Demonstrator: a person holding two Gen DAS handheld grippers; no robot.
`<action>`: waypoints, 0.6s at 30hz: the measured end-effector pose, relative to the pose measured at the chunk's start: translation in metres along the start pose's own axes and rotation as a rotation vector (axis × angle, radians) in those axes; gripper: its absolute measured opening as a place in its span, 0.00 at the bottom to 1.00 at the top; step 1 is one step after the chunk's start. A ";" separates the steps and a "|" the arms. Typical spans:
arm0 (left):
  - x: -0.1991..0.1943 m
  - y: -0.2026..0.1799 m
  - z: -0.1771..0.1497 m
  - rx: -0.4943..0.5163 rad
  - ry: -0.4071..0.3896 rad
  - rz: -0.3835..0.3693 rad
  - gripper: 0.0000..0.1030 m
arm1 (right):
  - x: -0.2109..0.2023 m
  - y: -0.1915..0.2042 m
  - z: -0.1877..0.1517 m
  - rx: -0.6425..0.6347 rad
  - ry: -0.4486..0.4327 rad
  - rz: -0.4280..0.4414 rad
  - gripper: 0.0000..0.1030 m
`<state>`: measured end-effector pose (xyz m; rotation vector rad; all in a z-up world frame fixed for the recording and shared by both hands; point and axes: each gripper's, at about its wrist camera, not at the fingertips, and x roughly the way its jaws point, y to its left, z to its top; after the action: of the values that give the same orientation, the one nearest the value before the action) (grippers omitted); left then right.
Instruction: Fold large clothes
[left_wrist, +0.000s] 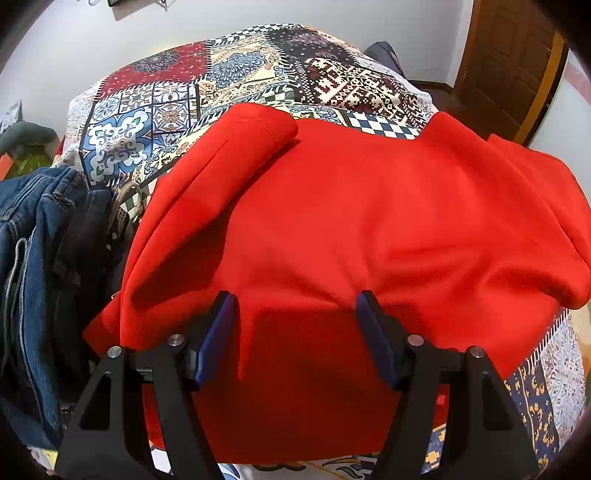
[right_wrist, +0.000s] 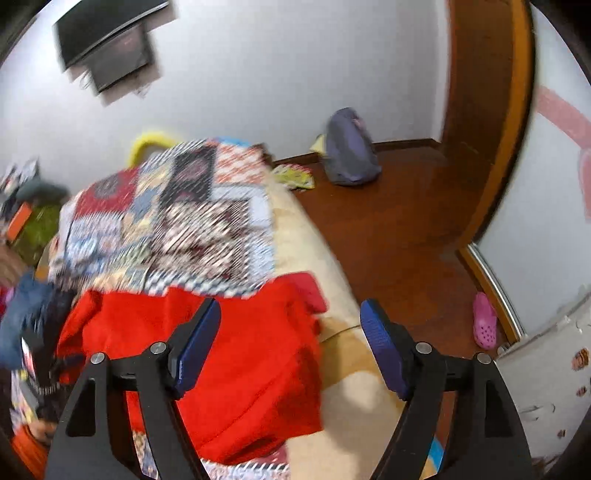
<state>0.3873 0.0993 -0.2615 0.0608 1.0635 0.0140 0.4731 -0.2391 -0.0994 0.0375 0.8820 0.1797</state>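
Red fleece garment (left_wrist: 351, 229) lies spread on the patchwork bedspread (left_wrist: 177, 107), covering the near part of the bed; it looks partly folded, with 1 rolled or doubled section (left_wrist: 243, 147) lying diagonally across its upper left. From my left gripper (left_wrist: 297, 314) the cloth fills most of the view. Both blue pads (left_wrist: 218, 336) stand wide apart, pointing down at the fabric. A raised ridge of the red cloth sits between the 2 fingers, but neither pad presses on it, so I hold nothing on this side. To the left of the garment, a heap of blue denim (left_wrist: 37, 240) rests at the bed's edge, just beside the red cloth. My right gripper (right_wrist: 291, 325) is also spread wide, nothing between its pads (right_wrist: 384, 350). This view is motion-blurred, so fine detail is poor. Here the red garment (right_wrist: 240, 354) lies under and behind the left finger, at the near right corner of the bed, with a cream blanket (right_wrist: 314, 236) showing along the bed's right side. Beyond the bed: brown wooden floor (right_wrist: 399, 229), a grey-purple bag (right_wrist: 351, 151) against the white wall, 1 pink clog (right_wrist: 485, 321) near the door frame. A dark screen (right_wrist: 107, 40) is mounted high on the wall.
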 end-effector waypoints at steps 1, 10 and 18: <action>0.000 0.000 -0.001 -0.003 -0.001 0.000 0.66 | 0.005 0.014 -0.006 -0.040 0.008 0.016 0.74; 0.004 0.013 0.016 0.007 0.039 -0.025 0.72 | 0.107 0.106 -0.074 -0.301 0.204 0.035 0.79; 0.036 0.069 0.091 -0.204 0.055 0.058 0.86 | 0.127 0.100 -0.089 -0.362 0.188 0.035 0.91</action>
<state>0.4856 0.1657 -0.2445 -0.0934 1.1103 0.1773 0.4693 -0.1228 -0.2424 -0.3056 1.0251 0.3784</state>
